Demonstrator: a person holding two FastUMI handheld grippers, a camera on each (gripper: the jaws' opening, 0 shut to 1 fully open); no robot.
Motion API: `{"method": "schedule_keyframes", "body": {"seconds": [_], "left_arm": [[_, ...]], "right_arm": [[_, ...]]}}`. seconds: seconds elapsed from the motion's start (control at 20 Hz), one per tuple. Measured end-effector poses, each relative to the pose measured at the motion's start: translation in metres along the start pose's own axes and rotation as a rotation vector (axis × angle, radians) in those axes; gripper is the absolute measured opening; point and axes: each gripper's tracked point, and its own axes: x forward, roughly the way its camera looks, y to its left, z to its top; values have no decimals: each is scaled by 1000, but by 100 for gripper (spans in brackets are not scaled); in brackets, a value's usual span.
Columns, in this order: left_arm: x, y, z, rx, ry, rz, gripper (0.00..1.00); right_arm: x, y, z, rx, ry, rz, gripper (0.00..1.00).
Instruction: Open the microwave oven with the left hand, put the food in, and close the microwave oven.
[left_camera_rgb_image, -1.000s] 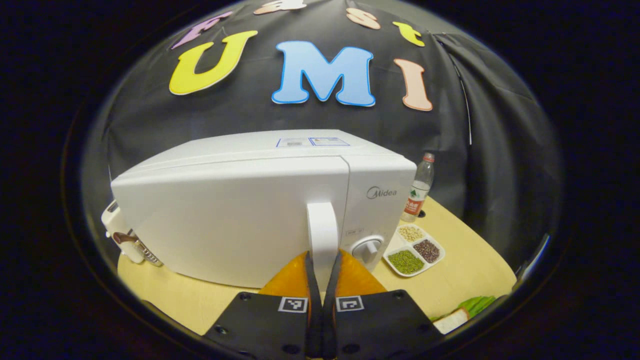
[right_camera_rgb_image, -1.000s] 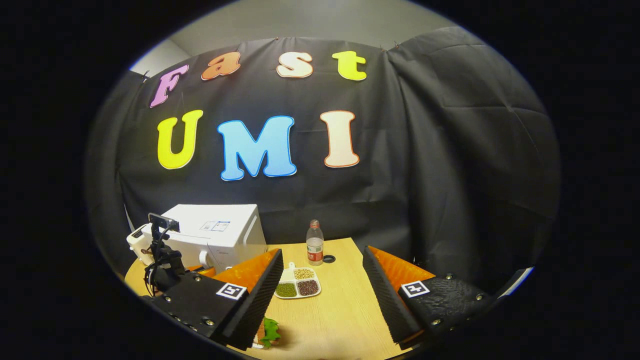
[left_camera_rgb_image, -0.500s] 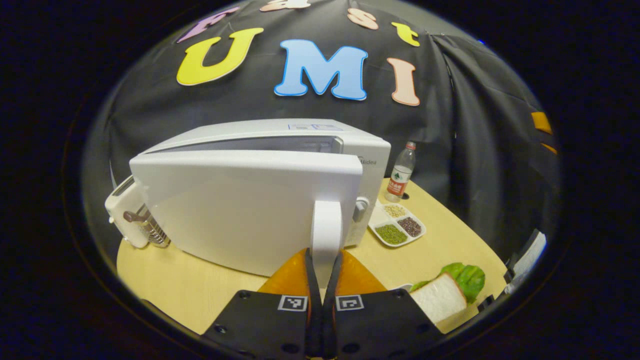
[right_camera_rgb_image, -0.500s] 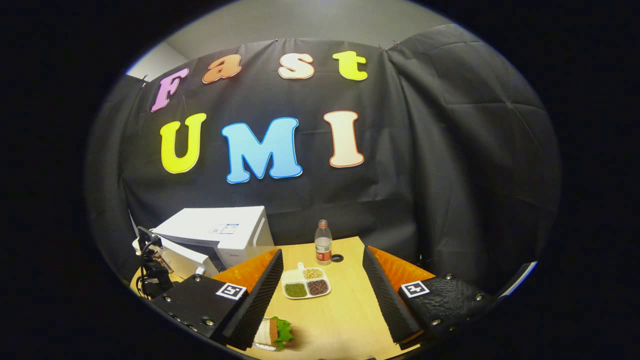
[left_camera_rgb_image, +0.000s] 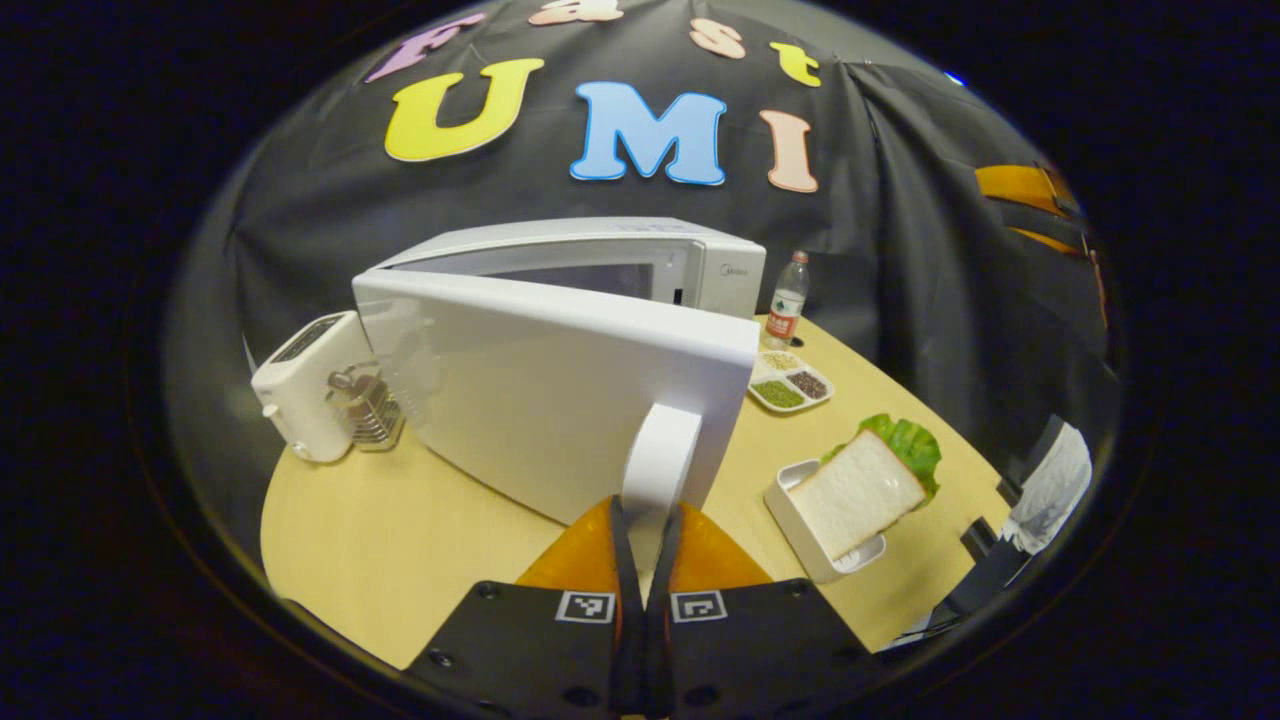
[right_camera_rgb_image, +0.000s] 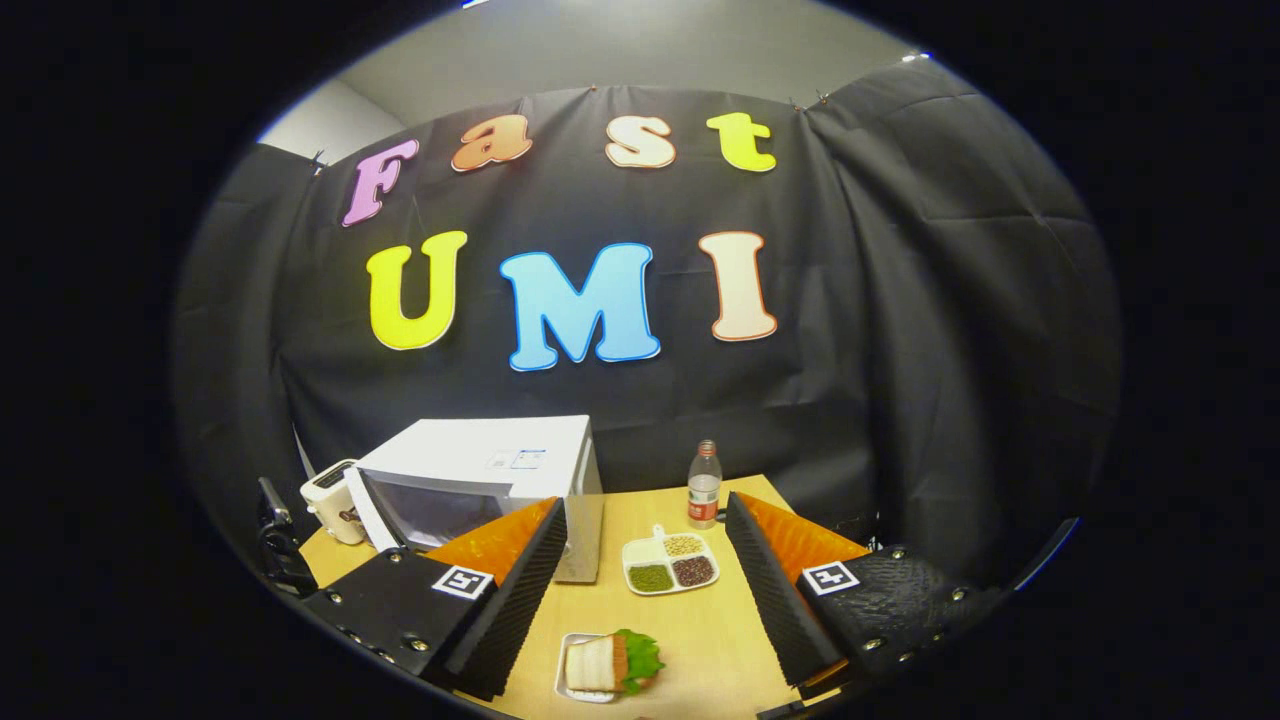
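Swinging out from the white box-shaped microwave oven (left_camera_rgb_image: 640, 255), its smooth white door (left_camera_rgb_image: 560, 385) stands partly open. The left gripper (left_camera_rgb_image: 645, 520) is clamped on the door's upright white bar handle (left_camera_rgb_image: 662, 455), both fingers pressing its sides — the handle's long axis runs vertical, straight up between them.

Going left to right w/ the microwave as landmark. Left of it, just beside: a small white toaster (left_camera_rgb_image: 300, 400) w/ a metal part at its side. Then the microwave itself, hard glossy shell, hinge on its left, cavity showing dark behind the door edge. Right of it, near: a white three-part plastic tray of dry beans (left_camera_rgb_image: 790, 380), and behind that a clear plastic bottle w/ red label (left_camera_rgb_image: 787, 300). Further right and toward the front: the food — a slice of white bread w/ green lettuce (left_camera_rgb_image: 870, 480), soft, leaning in a small white rectangular dish (left_camera_rgb_image: 795, 520) on the pale wooden tabletop (left_camera_rgb_image: 400, 540).

In the right gripper view the right gripper (right_camera_rgb_image: 645, 590) has its fingers wide apart, holding nothing; the sandwich dish (right_camera_rgb_image: 575, 685) lies directly below and between them. So the right hand is the nearer one to the food; judging by this, the cavity is up-left from it.
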Motion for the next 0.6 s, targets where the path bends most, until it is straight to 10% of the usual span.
{"method": "schedule_keyframes", "body": {"seconds": [0.6], "left_arm": [[-100,111,-63,-88,-1,105,6]], "right_arm": [[-19,84,-10,-31,-10,75,96]]}}
